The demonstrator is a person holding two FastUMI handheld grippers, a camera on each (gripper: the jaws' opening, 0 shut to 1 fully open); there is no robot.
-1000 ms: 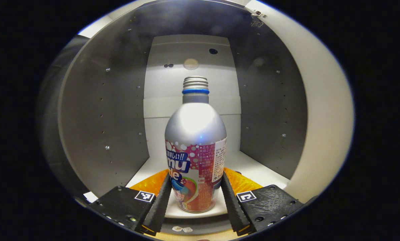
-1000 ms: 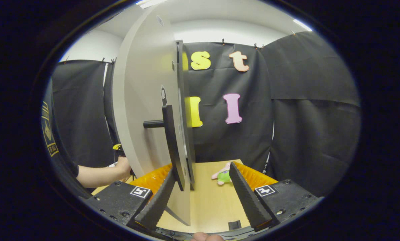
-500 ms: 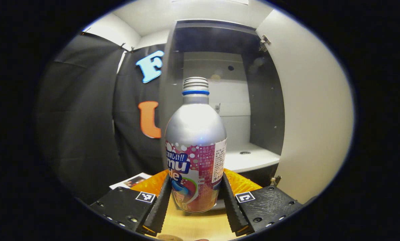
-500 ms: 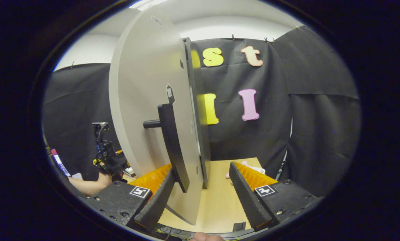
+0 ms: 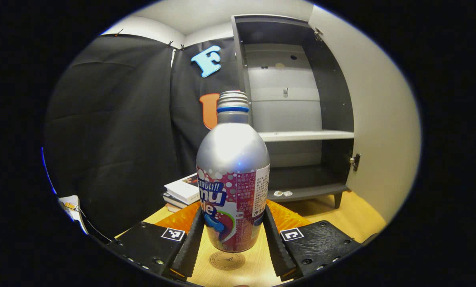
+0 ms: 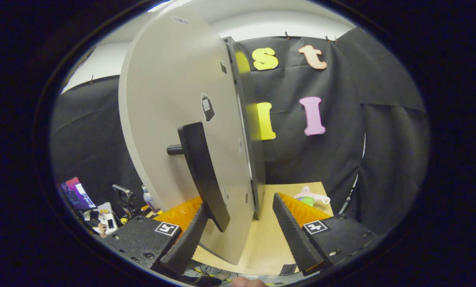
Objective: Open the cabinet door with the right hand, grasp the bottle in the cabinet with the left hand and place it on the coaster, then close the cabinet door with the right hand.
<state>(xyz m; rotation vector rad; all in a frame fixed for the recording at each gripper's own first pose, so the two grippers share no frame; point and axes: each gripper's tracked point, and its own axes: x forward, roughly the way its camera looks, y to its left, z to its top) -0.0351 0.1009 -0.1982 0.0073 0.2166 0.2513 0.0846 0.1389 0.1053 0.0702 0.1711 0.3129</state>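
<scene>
Bottle out, door open; placing and closing remain.
Your left gripper [image 5: 233,239] pinches the bottle [image 5: 232,175] above the coaster [image 5: 227,260]; right gripper [image 6: 238,231] fingers spread around the cabinet door [image 6: 170,119].

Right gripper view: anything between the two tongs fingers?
Yes. In the right gripper view, the open cabinet door's lower edge and its dark handle sit between the right tongs' spread fingers, nearer the left one; past them, bare table.

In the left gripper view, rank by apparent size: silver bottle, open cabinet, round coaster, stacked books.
1. Dark open cabinet
2. Silver bottle, though nearness inflates it
3. Stacked books and round brown coaster: alike, unranked; bottle partly hides coaster
</scene>
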